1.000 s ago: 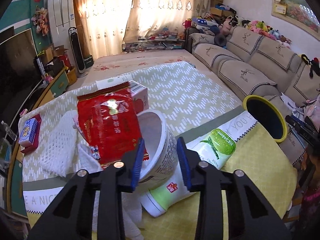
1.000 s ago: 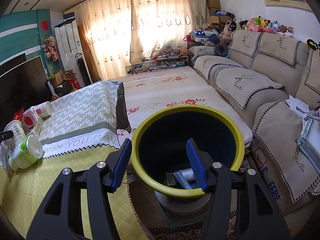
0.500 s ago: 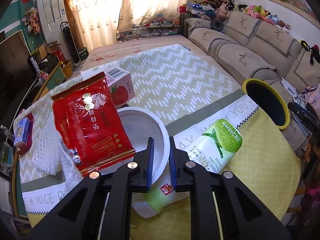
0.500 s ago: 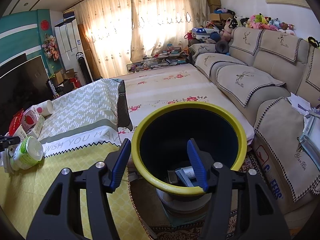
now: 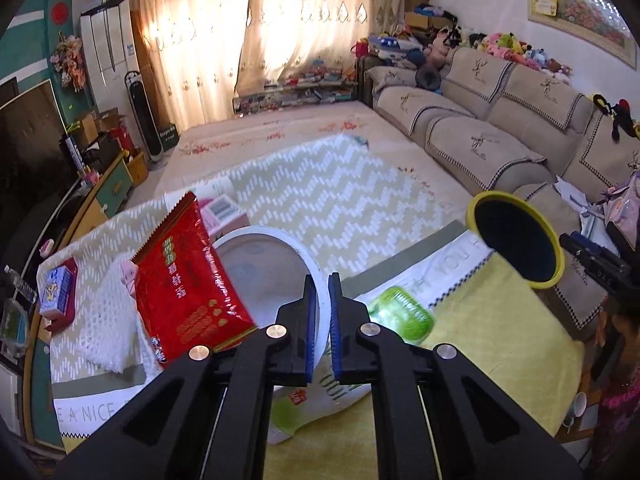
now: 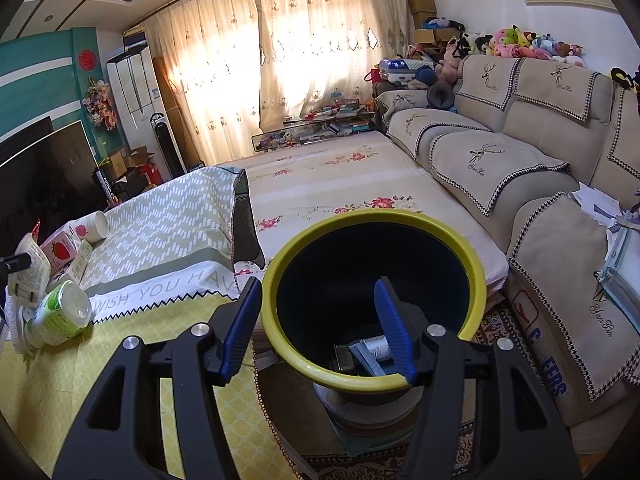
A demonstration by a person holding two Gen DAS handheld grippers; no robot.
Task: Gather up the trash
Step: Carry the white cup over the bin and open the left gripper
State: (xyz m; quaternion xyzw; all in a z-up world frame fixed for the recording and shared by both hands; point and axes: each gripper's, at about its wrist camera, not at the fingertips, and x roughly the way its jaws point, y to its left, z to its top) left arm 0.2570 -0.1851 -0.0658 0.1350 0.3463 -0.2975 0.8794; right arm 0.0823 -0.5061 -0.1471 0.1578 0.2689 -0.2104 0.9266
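My left gripper (image 5: 319,280) is shut on the wall of a white paper bowl (image 5: 264,276), which hangs tilted above the table. A red snack packet (image 5: 188,280) leans in and over the bowl's left side. Under the bowl a green-labelled bottle (image 5: 400,314) lies on its side on the yellow cloth. The yellow-rimmed dark bin (image 5: 516,240) stands off the table's right edge. My right gripper (image 6: 317,282) hovers open over that bin (image 6: 372,216), nothing between its fingers. Some packaging lies in the bin's bottom. The bottle (image 6: 60,314) also shows at far left there.
White foam netting (image 5: 108,320) and a blue box (image 5: 58,292) lie at the table's left. A pink strawberry carton (image 6: 62,250) and a paper cup (image 6: 92,226) sit further back. A beige sofa (image 6: 500,160) runs along the right, with a flowered mat before it.
The left jaws closed onto the bowl's wall and raised it, with the red packet, off the table. The right gripper stayed still over the bin.
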